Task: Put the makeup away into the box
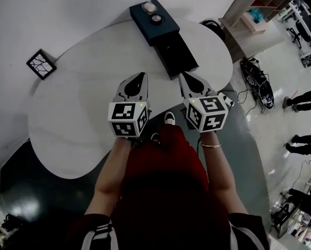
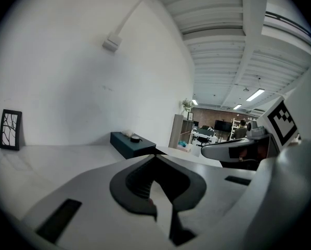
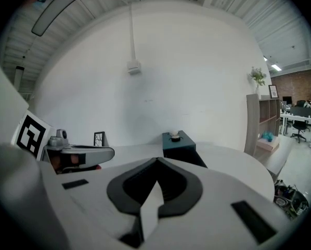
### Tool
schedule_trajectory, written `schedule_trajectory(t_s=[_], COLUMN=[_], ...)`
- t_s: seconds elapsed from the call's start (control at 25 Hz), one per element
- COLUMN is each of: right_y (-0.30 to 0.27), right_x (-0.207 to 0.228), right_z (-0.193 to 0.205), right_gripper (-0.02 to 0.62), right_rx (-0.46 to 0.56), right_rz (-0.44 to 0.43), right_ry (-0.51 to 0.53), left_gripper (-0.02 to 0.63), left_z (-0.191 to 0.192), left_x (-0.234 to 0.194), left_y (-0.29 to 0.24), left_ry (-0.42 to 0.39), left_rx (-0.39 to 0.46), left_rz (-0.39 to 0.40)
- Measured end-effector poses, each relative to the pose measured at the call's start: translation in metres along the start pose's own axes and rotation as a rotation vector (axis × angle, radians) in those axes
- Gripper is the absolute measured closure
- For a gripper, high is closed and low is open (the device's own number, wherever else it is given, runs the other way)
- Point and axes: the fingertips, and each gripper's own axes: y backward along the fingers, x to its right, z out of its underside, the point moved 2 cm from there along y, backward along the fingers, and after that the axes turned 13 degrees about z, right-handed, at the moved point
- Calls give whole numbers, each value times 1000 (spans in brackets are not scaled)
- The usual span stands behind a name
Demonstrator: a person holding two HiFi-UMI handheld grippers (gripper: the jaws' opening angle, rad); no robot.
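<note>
Two grippers, both empty: you're holding the left gripper (image 1: 139, 78) and the right gripper (image 1: 186, 78) side by side over the near part of the white curvy table (image 1: 82, 87). Each one has its jaws pressed together on nothing. A small white round makeup piece (image 1: 148, 7) and a dark round compact (image 1: 156, 19) are sitting just beside each other on top of the dark blue box (image 1: 165, 29) at the table's far edge. The box's black drawer (image 1: 177, 53) is sticking out open toward you, with its front end nearest your right gripper. Off to your left a small black-framed picture (image 1: 41, 64) is standing by the wall, well apart from the box. Past the table's right end, a wooden shelf unit (image 1: 254, 9) and a dark tangle of cables (image 1: 257, 87) are sitting on the floor.
</note>
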Motion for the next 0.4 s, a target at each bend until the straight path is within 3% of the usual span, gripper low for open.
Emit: schedule_trajectory(t_s=[0.4], right_y=[16], right_x=[1], right_z=[3], right_gripper=[581], right_rx=[37], right_rz=[6], right_ry=[-17], left_gripper=[583], left_z=[2], left_x=[5], left_y=[4], left_ry=[-3], left_rx=[1], left_rz=[11])
